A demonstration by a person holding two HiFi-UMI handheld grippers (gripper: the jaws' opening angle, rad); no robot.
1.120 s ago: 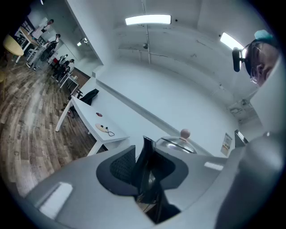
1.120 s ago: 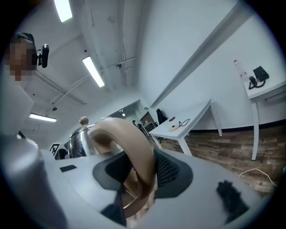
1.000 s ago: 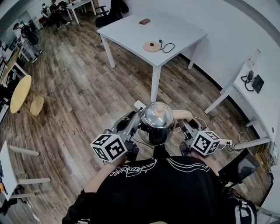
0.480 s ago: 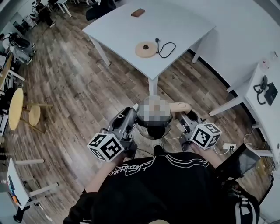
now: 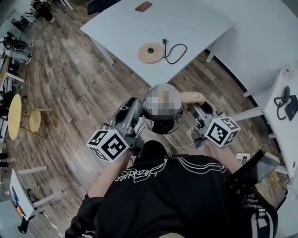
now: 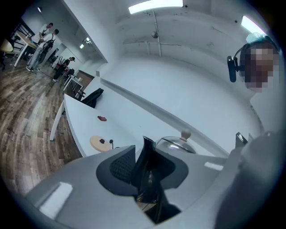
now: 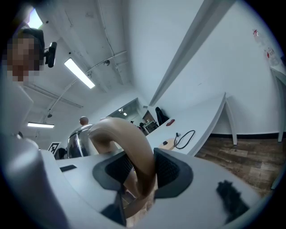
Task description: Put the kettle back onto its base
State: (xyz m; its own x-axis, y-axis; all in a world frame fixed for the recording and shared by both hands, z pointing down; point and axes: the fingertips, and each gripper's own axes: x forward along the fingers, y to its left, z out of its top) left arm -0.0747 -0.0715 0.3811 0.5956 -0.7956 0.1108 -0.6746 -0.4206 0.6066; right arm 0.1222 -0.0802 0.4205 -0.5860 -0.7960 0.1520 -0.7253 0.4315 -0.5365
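A steel kettle (image 5: pixel 163 124) hangs in the air in front of the person, carried by both grippers. My left gripper (image 5: pixel 138 111) is shut on its black spout (image 6: pixel 149 170), and the lid with its knob (image 6: pixel 184 133) shows behind the jaws. My right gripper (image 5: pixel 196 110) is shut on the curved tan handle (image 7: pixel 129 143), with the steel body (image 7: pixel 77 139) to its left. The round tan base (image 5: pixel 150 52) lies on the white table (image 5: pixel 200 23) ahead, its black cord (image 5: pixel 176 50) curled beside it. That base (image 6: pixel 100 143) also appears in the left gripper view.
A small reddish-brown object (image 5: pixel 143 6) lies farther back on the table. A second white desk (image 5: pixel 279 116) with a black phone stands at the right. Wooden floor lies between me and the table; a round wooden stool (image 5: pixel 16 109) stands far left.
Both grippers have carried the kettle across the floor toward the white table. The table and base now sit closer in the head view. The grips have not changed.
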